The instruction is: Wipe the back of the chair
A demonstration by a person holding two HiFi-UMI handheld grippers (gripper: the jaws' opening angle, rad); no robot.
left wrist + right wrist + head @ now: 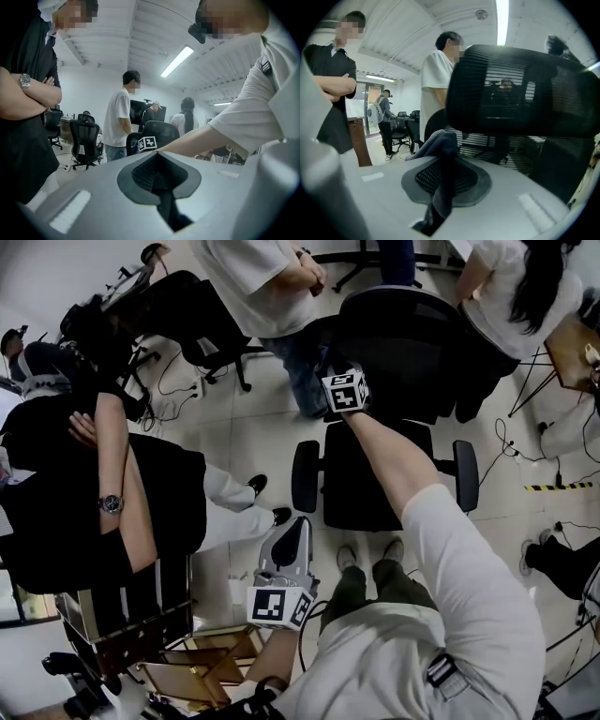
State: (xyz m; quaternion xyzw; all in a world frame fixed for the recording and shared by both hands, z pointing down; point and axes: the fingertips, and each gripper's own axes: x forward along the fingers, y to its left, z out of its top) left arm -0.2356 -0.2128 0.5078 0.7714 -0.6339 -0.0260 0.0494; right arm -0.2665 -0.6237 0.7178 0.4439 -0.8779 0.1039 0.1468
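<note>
The black mesh chair (403,352) sits in the upper centre of the head view, its back filling the right gripper view. The right gripper (337,373), at the back's top edge, clenches a blue-grey cloth (436,143). At lower centre, the left gripper (292,529) is closed, empty.

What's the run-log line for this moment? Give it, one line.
left claw: shut, empty | right claw: shut on blue cloth | mesh office chair: headrest close ahead, contact unclear

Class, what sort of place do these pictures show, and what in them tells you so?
Probably an office or lab workroom: a black mesh swivel chair in front, another desk chair further back, and a ceiling strip light.
</note>
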